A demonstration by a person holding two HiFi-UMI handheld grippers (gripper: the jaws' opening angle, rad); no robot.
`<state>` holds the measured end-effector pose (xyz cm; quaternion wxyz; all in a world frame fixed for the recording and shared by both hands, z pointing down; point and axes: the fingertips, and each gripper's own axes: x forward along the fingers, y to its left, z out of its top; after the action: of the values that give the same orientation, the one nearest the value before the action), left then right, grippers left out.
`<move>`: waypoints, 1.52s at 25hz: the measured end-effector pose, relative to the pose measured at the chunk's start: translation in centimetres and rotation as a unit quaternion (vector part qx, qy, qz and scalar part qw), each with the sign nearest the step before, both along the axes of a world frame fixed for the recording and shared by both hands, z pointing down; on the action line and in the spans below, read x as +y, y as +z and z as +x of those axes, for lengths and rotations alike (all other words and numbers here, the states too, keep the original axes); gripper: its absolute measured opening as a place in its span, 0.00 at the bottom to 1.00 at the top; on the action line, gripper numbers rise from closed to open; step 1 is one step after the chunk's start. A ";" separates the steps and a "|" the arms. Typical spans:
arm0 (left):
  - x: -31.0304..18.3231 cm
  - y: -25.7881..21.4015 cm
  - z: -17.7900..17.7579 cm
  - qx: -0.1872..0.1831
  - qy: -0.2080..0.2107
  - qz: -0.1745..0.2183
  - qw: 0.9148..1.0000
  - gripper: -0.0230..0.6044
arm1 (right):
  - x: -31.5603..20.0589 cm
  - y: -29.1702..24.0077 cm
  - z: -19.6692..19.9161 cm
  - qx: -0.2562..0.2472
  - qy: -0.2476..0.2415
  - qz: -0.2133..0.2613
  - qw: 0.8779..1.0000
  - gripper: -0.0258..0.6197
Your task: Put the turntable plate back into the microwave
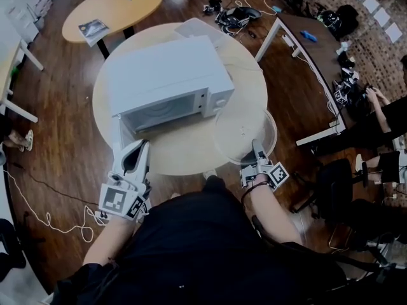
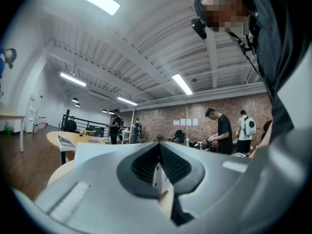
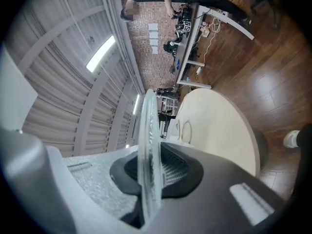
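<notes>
The white microwave (image 1: 165, 75) stands on a round pale table (image 1: 191, 161). Its door (image 1: 117, 137) is swung out towards me at the front left corner. My left gripper (image 1: 135, 152) is shut on the door's thin white edge (image 2: 157, 177), which shows between the pads in the left gripper view. The clear glass turntable plate (image 1: 241, 129) hangs roughly level over the table, right of the microwave's front. My right gripper (image 1: 257, 150) is shut on its near rim. In the right gripper view the plate (image 3: 148, 145) runs edge-on out from between the jaws.
An oval wooden table (image 1: 111, 8) with a magazine stands at the back left. A long desk (image 1: 305, 49) with cables and gear runs along the right, with a seated person (image 1: 388, 116) and a black chair (image 1: 334, 189) beside it. Wooden floor surrounds the round table.
</notes>
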<state>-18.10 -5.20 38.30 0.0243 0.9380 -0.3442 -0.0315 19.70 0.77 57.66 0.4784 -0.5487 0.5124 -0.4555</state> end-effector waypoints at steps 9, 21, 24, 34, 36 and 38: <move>1.1 0.4 -0.2 -0.003 0.008 -0.013 1.000 0.05 | 0.6 0.7 -1.6 -0.013 -0.007 0.000 1.000 0.08; 1.2 1.0 -1.9 -0.010 -0.012 -0.024 1.000 0.05 | -1.3 1.7 -5.1 -0.009 -0.059 0.010 0.998 0.08; 1.1 1.1 -1.2 -0.003 -0.008 -0.028 1.000 0.05 | -1.0 1.5 -5.2 -0.011 -0.063 0.006 0.998 0.08; 1.2 1.2 -1.5 -0.007 -0.012 -0.026 1.000 0.05 | -1.2 1.9 -6.8 -0.005 -0.095 0.004 0.995 0.08; 1.2 1.3 -1.6 -0.005 -0.016 -0.028 0.999 0.05 | -1.2 1.9 -6.9 -0.006 -0.097 0.002 0.995 0.08; 1.2 1.2 -1.6 -0.005 -0.015 -0.028 0.999 0.05 | -1.3 1.8 -7.1 -0.005 -0.102 0.001 0.995 0.08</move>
<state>-19.71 -3.96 39.53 0.0481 0.9317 -0.3596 -0.0172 12.56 -0.56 59.49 0.4329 -0.4909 0.5635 -0.5041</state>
